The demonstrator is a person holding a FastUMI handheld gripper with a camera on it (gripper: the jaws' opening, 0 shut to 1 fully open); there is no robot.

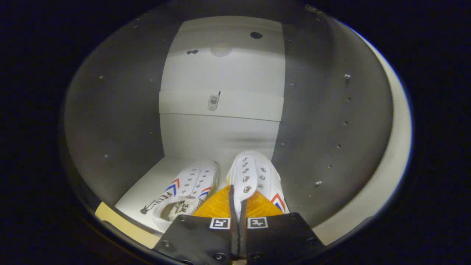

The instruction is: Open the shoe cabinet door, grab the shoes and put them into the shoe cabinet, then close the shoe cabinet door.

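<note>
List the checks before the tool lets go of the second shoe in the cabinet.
1. Tool grip: fingers close together on the edge of the right shoe - ok, held.
2. Right shoe inside the cabinet: it sits past the front edge, near the right side wall - ok.
3. Right shoe resting on the cabinet floor: sole hidden - cannot tell.
4. Left shoe already placed: lies on the floor beside the held one - ok.
5. Gap between the two shoes: a narrow strip shows, toes close - ok.
6. Door clear to close: door out of sight - cannot tell.
</note>
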